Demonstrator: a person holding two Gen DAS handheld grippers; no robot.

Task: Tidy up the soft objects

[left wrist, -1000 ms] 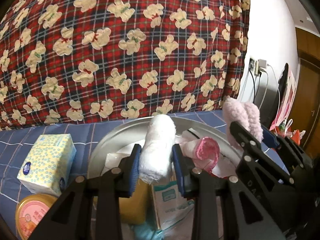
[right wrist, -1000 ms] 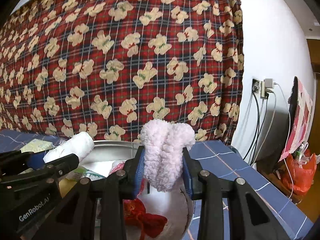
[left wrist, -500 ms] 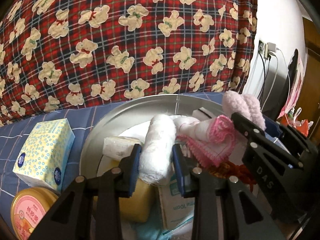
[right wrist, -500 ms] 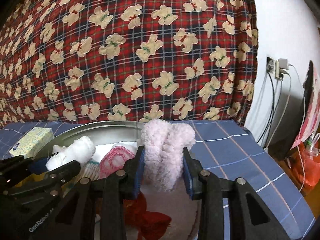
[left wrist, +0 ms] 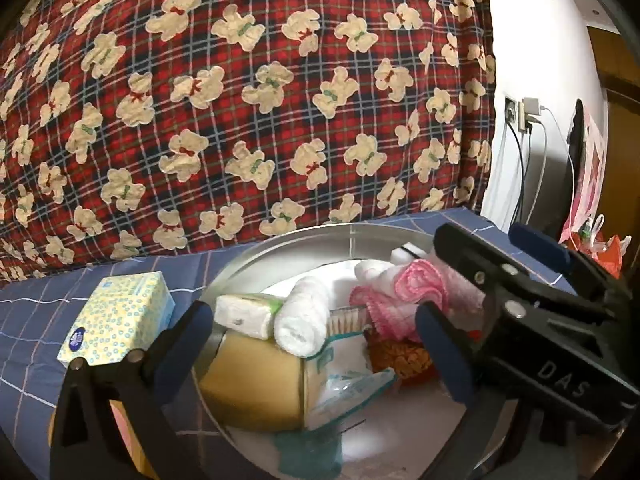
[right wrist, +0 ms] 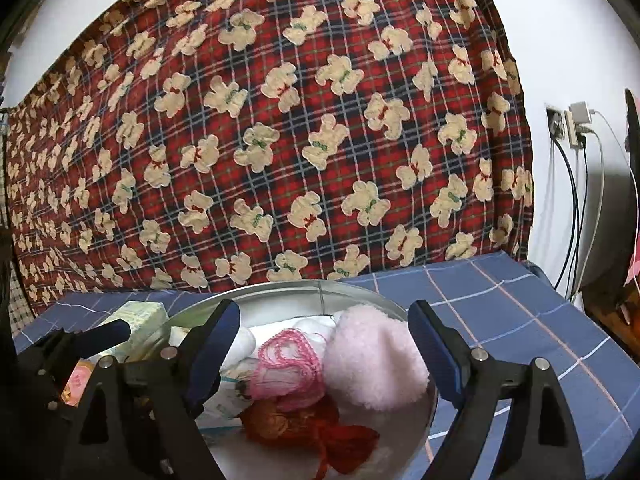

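A round metal basin [left wrist: 280,246] holds soft things. A rolled white towel [left wrist: 304,320] lies in it on a yellow sponge [left wrist: 256,388], beside a tissue pack [left wrist: 244,314] and a pink knitted cloth [left wrist: 404,296]. My left gripper [left wrist: 316,340] is open above them and holds nothing. In the right wrist view the basin [right wrist: 320,286] holds a fluffy pink roll [right wrist: 372,364], the pink knitted cloth [right wrist: 288,368] and a red-orange cloth [right wrist: 320,428]. My right gripper [right wrist: 324,348] is open around the fluffy roll, jaws apart from it.
A yellow dotted tissue box [left wrist: 116,318] and a round tin [right wrist: 78,380] sit left of the basin on the blue checked cover [right wrist: 500,308]. A red plaid bear blanket [left wrist: 248,100] rises behind. Wall sockets with cables [right wrist: 572,128] are at the right.
Both grippers have opened. The white towel roll has been let go into the basin, and the fluffy pink roll has been let go and lies in the basin.
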